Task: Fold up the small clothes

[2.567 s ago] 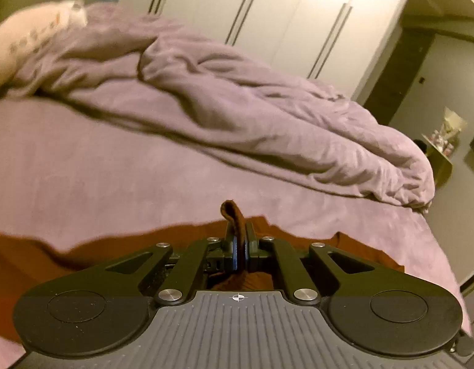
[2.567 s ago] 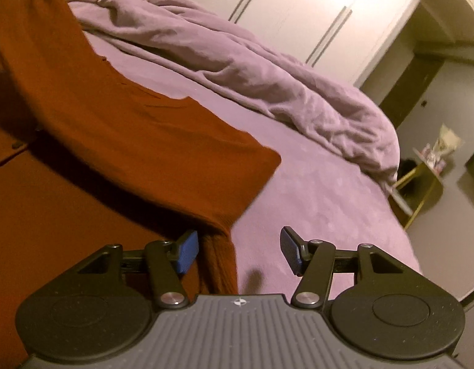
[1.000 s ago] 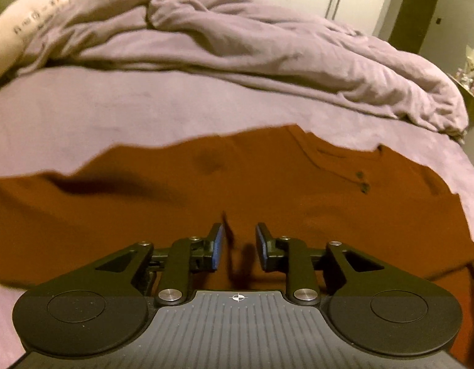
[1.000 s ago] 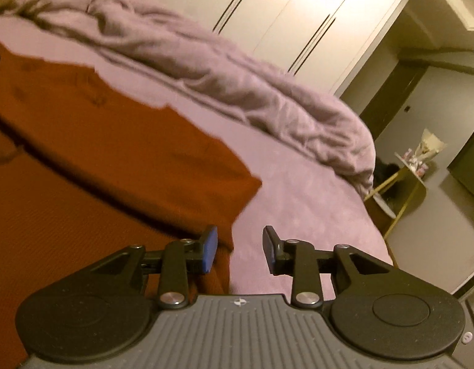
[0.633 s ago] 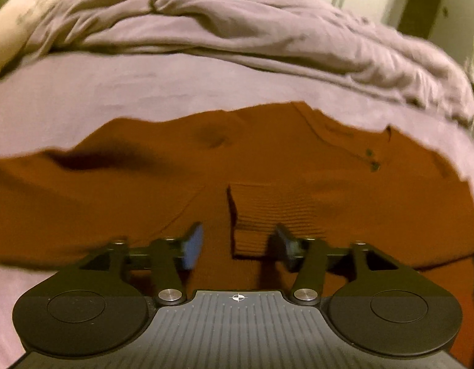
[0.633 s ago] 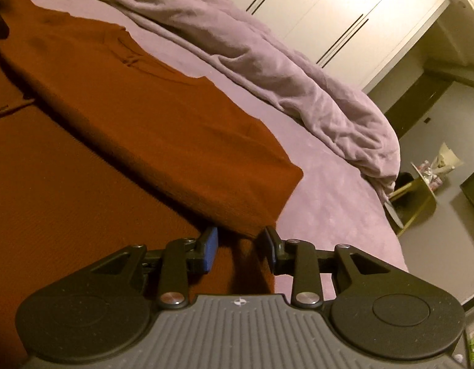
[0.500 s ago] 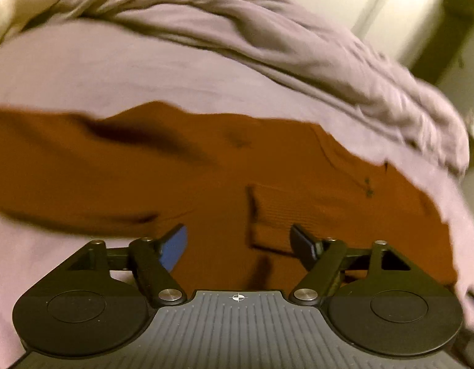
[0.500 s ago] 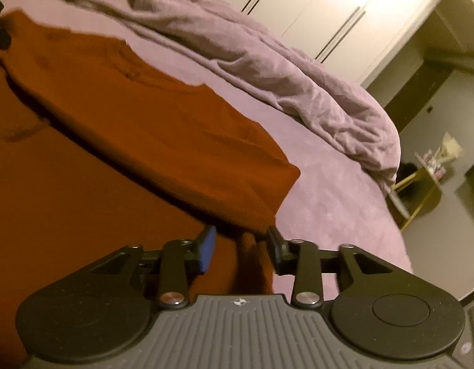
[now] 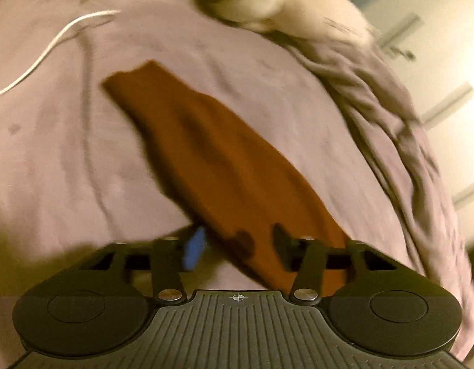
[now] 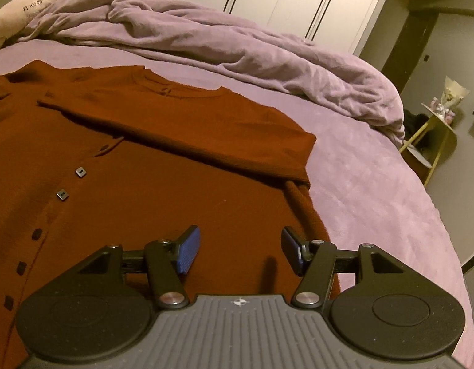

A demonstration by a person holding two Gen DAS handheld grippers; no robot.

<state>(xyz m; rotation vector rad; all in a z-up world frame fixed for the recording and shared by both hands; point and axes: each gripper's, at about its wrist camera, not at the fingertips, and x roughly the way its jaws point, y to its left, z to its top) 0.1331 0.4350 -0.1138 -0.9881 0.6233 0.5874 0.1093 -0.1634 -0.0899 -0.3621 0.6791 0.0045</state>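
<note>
My left gripper (image 9: 237, 244) has its jaws apart; they have just been closing in, and nothing is pinched between them. The outstretched sleeve (image 9: 212, 160) of the rust-brown cardigan runs under the gap, and I cannot tell whether the fingers touch it, because this view is smeared by motion. The sleeve lies flat on the lilac sheet (image 9: 52, 153), slanting from beside my right-hand finger up toward its cuff end at the upper left. A white cable (image 9: 49, 46) loops across the sheet beyond the cuff, a cream pillow (image 9: 252, 3) sits at the top, and the crumpled lilac duvet (image 9: 399, 123) trails down the right side.

My right gripper (image 10: 240, 250) stands wider, jaws having just been opening, empty, with blue pads showing. It hovers over the lower front of the cardigan (image 10: 144, 190), near the garment's right edge, where a rolled ribbed edge (image 10: 301, 206) pokes out. The other sleeve (image 10: 190, 123) is folded across the chest, its cuff ending near the bed's right side. Small square buttons (image 10: 62, 195) and buttonholes run down the placket on the left. Past the cardigan is bare sheet, then the heaped duvet (image 10: 237, 46), a printed pillow (image 10: 31, 3) at the far left, white wardrobe doors (image 10: 298, 0), and a small gold-legged side table (image 10: 433, 135) off the bed's right edge
</note>
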